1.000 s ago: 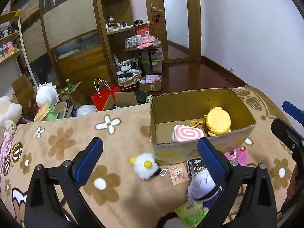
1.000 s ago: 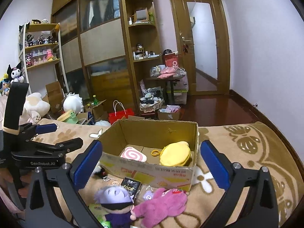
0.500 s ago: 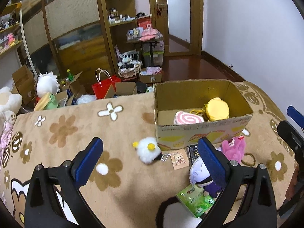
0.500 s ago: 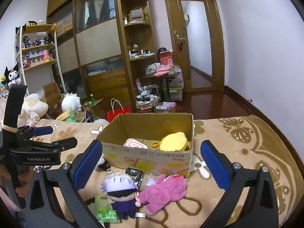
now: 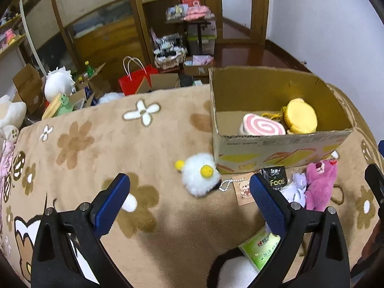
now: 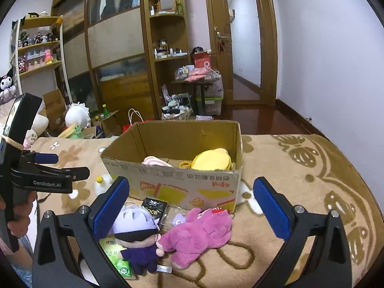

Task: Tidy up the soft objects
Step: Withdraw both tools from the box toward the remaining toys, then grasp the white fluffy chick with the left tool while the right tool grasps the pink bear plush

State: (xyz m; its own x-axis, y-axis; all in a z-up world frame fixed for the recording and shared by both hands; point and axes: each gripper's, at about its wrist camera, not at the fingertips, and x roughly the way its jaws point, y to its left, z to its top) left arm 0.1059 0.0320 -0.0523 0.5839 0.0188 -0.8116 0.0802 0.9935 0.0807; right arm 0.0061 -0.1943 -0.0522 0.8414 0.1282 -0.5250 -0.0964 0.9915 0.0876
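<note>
A cardboard box [image 5: 283,141] [image 6: 182,180] stands on the brown flowered blanket and holds a pink swirl plush [image 5: 262,126] and a yellow round plush [image 5: 301,116]. In front of it lie a white fluffy plush with yellow spots [image 5: 200,177], a pink bear plush [image 6: 199,232] [image 5: 320,184] and a doll with pale hair and a black blindfold [image 6: 135,232]. My left gripper [image 5: 189,199] is open and empty, above the blanket near the white plush. My right gripper [image 6: 192,204] is open and empty, above the pink bear and the doll.
A black Face packet [image 6: 153,207], a green packet [image 5: 260,246] and a bear tag [image 5: 244,188] lie by the toys. Beyond the blanket's far edge are a red bag [image 5: 134,81], boxes, shelves and a doorway [image 6: 244,48]. Plush toys sit at the left.
Both grippers have pulled back and risen from the box; the toys now sit further out in view. Both stay open. Nothing was picked up.
</note>
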